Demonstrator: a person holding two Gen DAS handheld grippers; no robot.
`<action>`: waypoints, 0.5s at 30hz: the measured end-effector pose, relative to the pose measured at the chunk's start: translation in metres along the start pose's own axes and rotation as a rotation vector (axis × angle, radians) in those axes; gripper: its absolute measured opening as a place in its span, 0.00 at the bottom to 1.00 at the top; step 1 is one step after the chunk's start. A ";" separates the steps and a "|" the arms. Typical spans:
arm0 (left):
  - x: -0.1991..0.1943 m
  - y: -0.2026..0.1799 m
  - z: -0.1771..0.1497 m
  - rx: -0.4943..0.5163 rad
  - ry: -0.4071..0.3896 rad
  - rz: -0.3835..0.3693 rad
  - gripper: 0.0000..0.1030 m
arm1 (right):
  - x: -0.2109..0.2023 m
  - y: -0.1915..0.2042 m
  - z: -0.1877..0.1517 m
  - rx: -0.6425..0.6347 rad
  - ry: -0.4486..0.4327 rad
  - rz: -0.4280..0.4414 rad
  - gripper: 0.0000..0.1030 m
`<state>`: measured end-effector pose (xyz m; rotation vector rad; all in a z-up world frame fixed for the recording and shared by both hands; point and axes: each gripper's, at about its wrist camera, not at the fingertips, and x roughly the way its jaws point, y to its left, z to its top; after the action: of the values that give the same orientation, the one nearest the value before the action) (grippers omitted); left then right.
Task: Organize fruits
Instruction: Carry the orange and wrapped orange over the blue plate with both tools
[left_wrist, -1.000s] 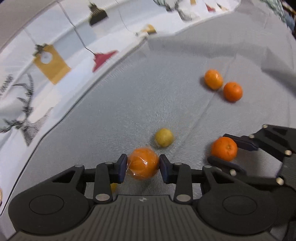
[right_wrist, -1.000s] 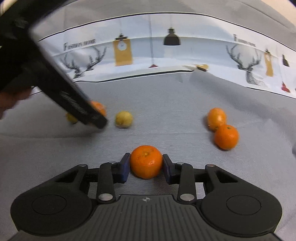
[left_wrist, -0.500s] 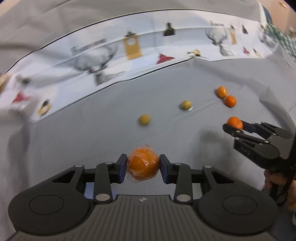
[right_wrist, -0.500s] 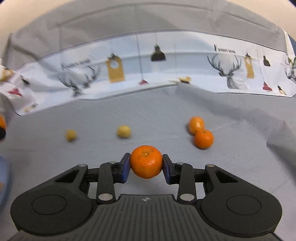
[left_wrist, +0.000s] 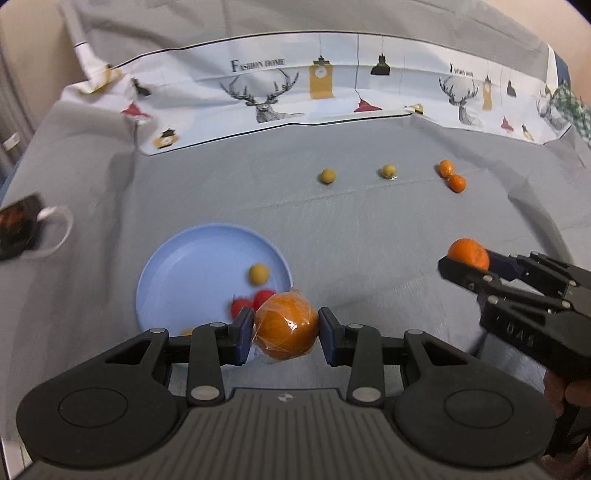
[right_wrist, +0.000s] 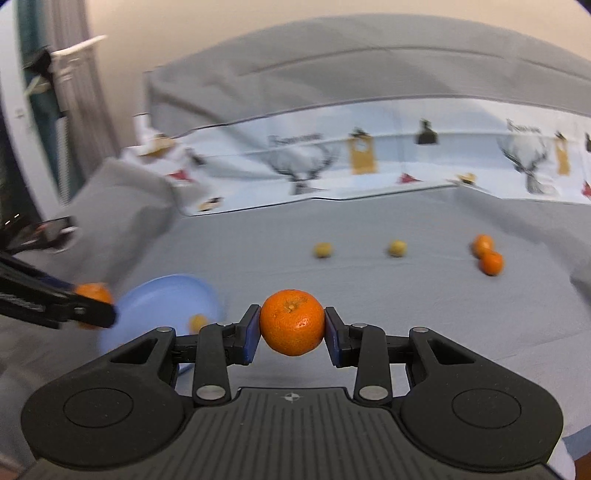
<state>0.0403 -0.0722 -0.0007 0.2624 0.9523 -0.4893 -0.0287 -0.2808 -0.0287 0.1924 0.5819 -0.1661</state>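
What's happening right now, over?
Left gripper shut on plastic-wrapped orange at round blue plate edge. Right gripper shut on bare orange mandarin. Path unobstructed.

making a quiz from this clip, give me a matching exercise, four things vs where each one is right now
Things:
1. wrapped orange
2. bare tangerine
3. small yellow fruit
4. pair of tangerines

Places:
A. lying on the blue plate
B. touching each other on the grey cloth, far right
C. clamped in the left tool
D. clamped in the right tool

Pairs: 1-C, 2-D, 3-A, 4-B
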 end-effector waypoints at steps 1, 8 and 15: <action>-0.007 0.002 -0.006 -0.007 -0.005 0.000 0.40 | -0.007 0.009 -0.001 -0.012 0.000 0.014 0.36; -0.048 0.022 -0.045 -0.078 -0.037 0.016 0.40 | -0.040 0.064 -0.009 -0.105 0.005 0.102 0.36; -0.080 0.036 -0.066 -0.139 -0.074 0.093 0.40 | -0.070 0.097 -0.011 -0.186 -0.032 0.127 0.37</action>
<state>-0.0271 0.0090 0.0291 0.1611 0.8937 -0.3431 -0.0722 -0.1769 0.0143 0.0456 0.5485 0.0086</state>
